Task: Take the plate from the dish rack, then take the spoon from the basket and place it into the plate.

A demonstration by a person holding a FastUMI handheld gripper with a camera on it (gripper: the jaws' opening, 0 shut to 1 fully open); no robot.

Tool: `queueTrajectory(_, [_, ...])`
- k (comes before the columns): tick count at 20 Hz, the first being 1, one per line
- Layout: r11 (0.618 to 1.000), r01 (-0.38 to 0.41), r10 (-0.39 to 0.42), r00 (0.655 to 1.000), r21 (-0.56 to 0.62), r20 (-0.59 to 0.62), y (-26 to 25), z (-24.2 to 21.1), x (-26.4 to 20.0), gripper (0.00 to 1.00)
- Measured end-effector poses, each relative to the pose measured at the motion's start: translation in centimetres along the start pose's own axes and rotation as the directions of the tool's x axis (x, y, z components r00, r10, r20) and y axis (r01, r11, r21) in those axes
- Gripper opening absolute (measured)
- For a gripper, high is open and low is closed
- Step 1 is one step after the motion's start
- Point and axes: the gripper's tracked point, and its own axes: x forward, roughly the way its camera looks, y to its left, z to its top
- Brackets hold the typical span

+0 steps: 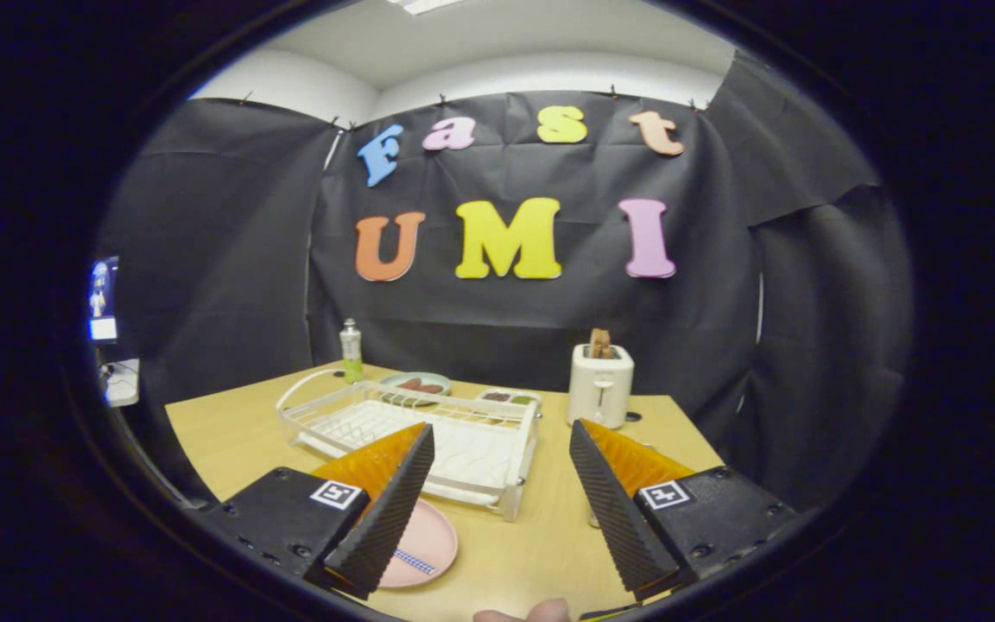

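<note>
Jaws (502,492) stand wide and empty above the desk (541,536), the pink plate (424,544) lying flat by the rack (411,432) with the spoon (414,561) on it, apparently task done.

one dish rack (411,432), two plates (424,544), one toaster (600,384), one bottle (351,350)

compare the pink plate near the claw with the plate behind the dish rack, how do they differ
The pink plate lies close by, partly under one finger of the open claw, in front of the dish rack; the far plate sits beyond the rack. The pink plate holds a striped spoon-like item; the far plate, pale green, holds dark reddish pieces. Both lie flat on the wooden table.
</note>
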Motion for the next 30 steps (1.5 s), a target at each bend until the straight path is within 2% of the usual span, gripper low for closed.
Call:
queueTrajectory(3, [0.995,0.099,-0.1,0.993,0.024,0.064,-0.9,0.8,-2.5,1.0])
queueTrajectory(13, [0.973,0.205,-0.219,0.964,0.107,0.148,-0.5,2.2,-5.3,1.0])
queueTrajectory(23, [0.973,0.216,-0.229,0.954,0.087,0.192,0.7,3.1,-5.3,1.0])
queueTrajectory(30, [0.97,0.228,-0.239,0.954,0.078,0.179,0.4,2.5,-5.3,1.0])
